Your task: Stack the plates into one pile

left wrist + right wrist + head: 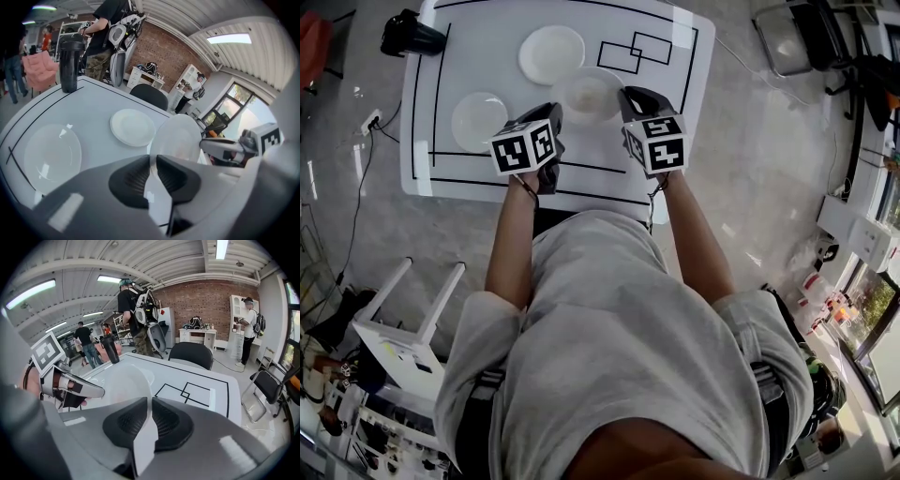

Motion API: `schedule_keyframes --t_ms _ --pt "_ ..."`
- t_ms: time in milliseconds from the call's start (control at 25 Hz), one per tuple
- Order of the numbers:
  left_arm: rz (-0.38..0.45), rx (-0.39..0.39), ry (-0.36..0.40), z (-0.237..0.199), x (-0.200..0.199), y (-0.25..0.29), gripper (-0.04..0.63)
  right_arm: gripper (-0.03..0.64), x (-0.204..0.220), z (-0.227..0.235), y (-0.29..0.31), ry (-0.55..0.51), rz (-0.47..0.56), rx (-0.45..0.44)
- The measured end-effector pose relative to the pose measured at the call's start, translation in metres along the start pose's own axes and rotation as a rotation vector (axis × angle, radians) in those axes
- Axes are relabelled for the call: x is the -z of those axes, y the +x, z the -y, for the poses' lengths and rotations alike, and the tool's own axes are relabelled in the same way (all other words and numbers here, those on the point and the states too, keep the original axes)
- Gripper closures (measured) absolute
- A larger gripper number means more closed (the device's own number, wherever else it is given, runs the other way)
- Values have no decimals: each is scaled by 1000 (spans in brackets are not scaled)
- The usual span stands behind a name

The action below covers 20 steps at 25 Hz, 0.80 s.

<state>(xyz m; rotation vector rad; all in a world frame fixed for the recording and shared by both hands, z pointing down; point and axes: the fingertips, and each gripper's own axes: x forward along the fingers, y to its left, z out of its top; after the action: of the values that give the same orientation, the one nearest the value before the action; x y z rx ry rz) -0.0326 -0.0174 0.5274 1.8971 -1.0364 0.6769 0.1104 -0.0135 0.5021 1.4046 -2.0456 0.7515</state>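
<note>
A white plate (588, 96) is held above the white table (609, 155) between both grippers. My left gripper (557, 112) is shut on its left rim and my right gripper (628, 97) is shut on its right rim. In the left gripper view the jaws (153, 161) pinch the rim of this plate (178, 137), with the right gripper (229, 149) beyond it. In the right gripper view the jaws (150, 404) clamp the plate (124, 379) opposite the left gripper (70, 386). Two more white plates lie flat: one at the far middle (551, 53), one at the left (478, 120).
A black tumbler (411, 36) stands at the table's far left corner. Black rectangle outlines (633, 52) mark the table's far right part. A folding chair (787, 37) stands off the far right, a white stool (403, 319) on the floor at the near left. People stand in the background.
</note>
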Motion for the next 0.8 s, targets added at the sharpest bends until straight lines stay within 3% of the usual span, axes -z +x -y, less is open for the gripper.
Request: schedule_keyframes --t_ms 800 --pt "-31 -2 25 -56 -43 5 548 581 -37 -24 53 -1 -37 19"
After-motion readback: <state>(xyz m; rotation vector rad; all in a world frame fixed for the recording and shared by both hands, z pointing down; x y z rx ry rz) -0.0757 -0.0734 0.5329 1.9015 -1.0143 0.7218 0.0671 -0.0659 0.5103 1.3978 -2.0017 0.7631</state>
